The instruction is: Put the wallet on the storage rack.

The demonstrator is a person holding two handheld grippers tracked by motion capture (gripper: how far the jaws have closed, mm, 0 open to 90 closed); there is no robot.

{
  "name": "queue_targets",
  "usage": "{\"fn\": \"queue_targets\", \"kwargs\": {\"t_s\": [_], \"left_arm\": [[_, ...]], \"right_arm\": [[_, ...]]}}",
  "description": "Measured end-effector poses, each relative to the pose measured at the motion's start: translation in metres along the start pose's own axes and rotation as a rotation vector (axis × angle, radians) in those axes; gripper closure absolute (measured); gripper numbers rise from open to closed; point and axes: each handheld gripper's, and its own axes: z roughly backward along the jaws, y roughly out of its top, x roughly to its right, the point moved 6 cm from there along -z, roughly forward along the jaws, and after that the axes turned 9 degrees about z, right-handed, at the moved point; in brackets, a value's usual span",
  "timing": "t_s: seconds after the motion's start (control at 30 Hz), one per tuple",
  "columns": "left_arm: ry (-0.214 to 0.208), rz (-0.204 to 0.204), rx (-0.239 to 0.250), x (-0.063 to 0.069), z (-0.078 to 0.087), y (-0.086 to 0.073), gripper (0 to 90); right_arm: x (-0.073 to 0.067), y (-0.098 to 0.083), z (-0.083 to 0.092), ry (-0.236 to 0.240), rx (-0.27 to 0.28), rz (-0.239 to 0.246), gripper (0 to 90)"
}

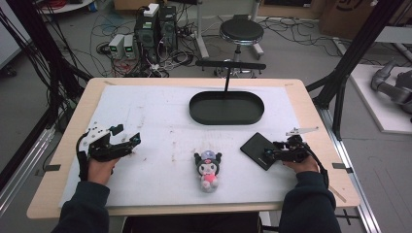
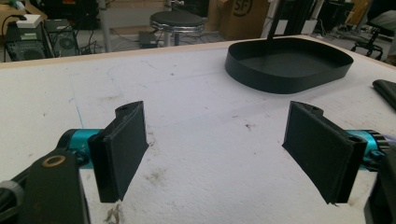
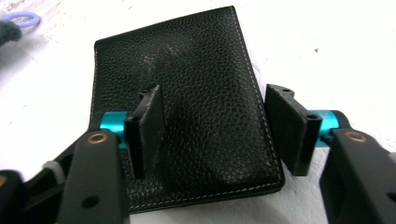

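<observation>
right gripper [image 3: 215, 135]: jaws half open over the wallet [image 3: 187, 84], not clamped
left gripper [image 2: 229, 154]: jaws wide, nothing between
tray [image 1: 226, 107]: far side

The left half of the worktop [image 1: 145, 116] is bare, while a black tray [image 1: 226, 107] at upper middle, a plush toy [image 1: 209, 169] and a wallet [image 1: 257, 150] block the right.

black tray [image 1: 226, 107], plush toy [image 1: 209, 168], stool [image 1: 241, 32]
</observation>
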Motion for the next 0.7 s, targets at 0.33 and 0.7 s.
{"fn": "queue_targets", "kwargs": {"t_s": [0.33,0.7], "left_arm": [[0.002,-0.008,-0.009,-0.001,-0.003,0.0,21.7],[0.003,-0.014,-0.012,0.0,-0.004,0.0,22.8]], "right_arm": [[0.005,0.0,0.012,-0.047,0.02,0.031,78.0],[0.0,0.01,0.034,-0.117,0.097,0.064,86.0]]}}
